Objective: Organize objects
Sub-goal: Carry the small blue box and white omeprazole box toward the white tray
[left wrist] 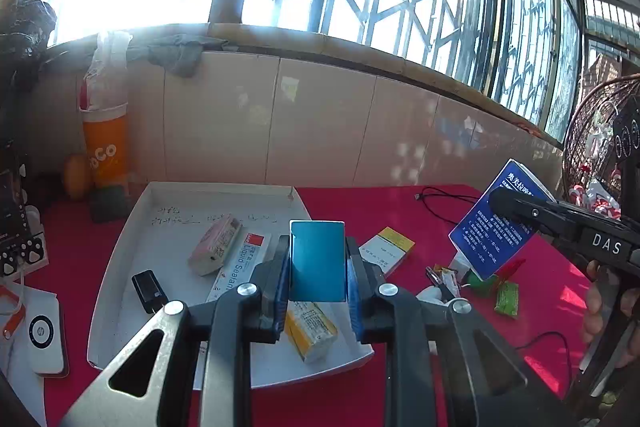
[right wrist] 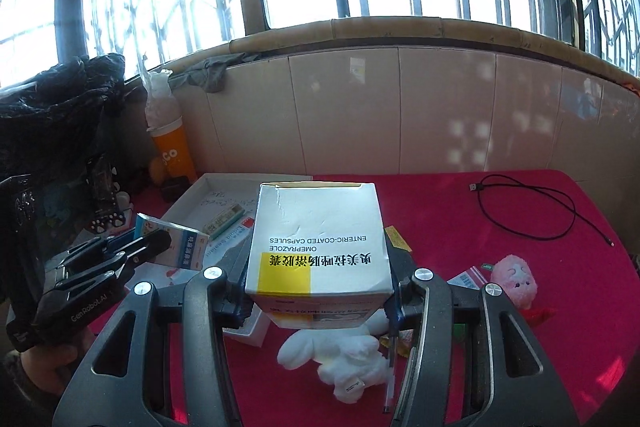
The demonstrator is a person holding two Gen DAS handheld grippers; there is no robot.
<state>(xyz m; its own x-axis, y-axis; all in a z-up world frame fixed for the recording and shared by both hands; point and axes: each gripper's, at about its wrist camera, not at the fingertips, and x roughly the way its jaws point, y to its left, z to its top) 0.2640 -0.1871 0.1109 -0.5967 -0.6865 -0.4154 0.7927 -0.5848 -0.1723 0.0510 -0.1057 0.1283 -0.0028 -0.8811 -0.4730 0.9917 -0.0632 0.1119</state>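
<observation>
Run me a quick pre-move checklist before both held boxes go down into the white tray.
1. Left gripper clamped on the teal box: ok, pads press both sides.
2. Right gripper clamped on the omeprazole box: ok, held off the table.
3. White tray within view and unobstructed from above: ok.
4. Free floor in the tray: ok, bare at the back; pink box, sealant box, black charger and yellow box take up the rest.
5. The two grippers apart from each other: ok.
6. Tray's near-right corner: cannot tell, hidden behind the left gripper.
</observation>
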